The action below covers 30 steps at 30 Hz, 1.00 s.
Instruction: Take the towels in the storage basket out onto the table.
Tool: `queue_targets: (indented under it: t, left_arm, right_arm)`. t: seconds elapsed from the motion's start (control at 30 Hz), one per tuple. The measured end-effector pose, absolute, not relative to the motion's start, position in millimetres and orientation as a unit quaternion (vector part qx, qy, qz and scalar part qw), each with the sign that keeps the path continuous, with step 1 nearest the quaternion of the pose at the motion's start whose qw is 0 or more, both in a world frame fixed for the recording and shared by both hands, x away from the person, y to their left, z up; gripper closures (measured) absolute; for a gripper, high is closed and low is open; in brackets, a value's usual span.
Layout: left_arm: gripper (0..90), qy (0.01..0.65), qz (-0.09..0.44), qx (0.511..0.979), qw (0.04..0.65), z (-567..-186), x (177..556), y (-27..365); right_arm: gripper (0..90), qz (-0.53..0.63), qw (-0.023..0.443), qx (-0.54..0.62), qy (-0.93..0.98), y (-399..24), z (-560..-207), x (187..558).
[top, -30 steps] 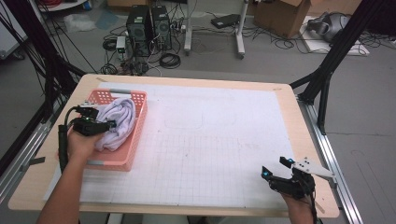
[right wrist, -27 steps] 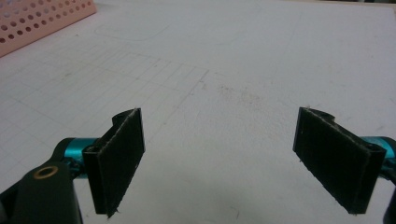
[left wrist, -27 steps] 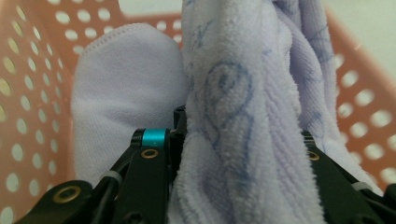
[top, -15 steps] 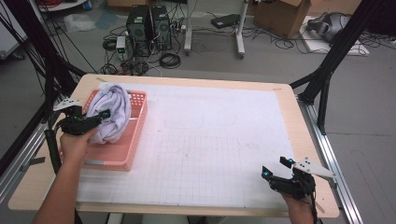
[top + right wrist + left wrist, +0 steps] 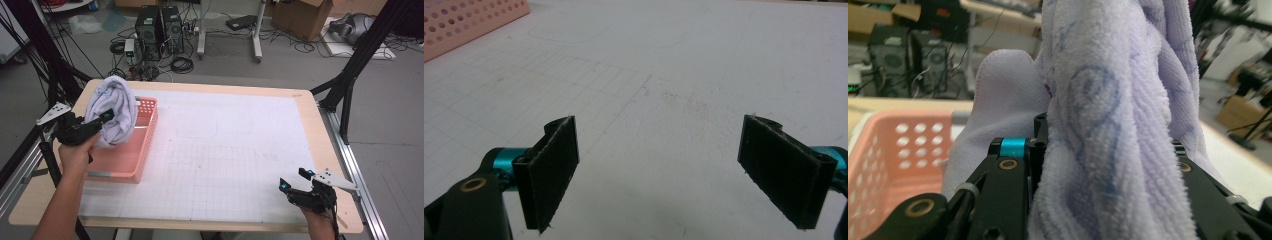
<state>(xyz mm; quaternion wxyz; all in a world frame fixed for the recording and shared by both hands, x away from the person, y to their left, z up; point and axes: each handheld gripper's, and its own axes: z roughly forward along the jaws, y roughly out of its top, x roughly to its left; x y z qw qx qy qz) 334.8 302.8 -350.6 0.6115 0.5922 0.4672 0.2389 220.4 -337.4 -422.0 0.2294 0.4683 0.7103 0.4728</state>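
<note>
Towel (image 5: 114,114) above pink basket (image 5: 131,161)

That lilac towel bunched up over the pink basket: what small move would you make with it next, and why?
Probably carry it sideways over the white mat. The left tool is clamped on the lilac towel, which hangs bunched above the pink basket, its lower folds perhaps not yet clear of the rim. The right tool waits open near the table's front corner.
</note>
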Motion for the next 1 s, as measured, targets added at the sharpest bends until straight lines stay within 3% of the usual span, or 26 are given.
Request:
queue_targets:
  t: [0.5,1.0]
  left_arm:
    - [65.5,0.394,0.250,0.597,0.653,-317.7,329.0,285.9]
    - [65.3,0.295,0.212,0.625,0.691,-299.1,328.8,253.4]
  right_arm:
    - [15.5,0.473,0.229,0.468,0.711,-337.5,-422.2,220.2]
    - [15.4,0.474,0.229,0.469,0.709,-337.3,-422.1,220.2]
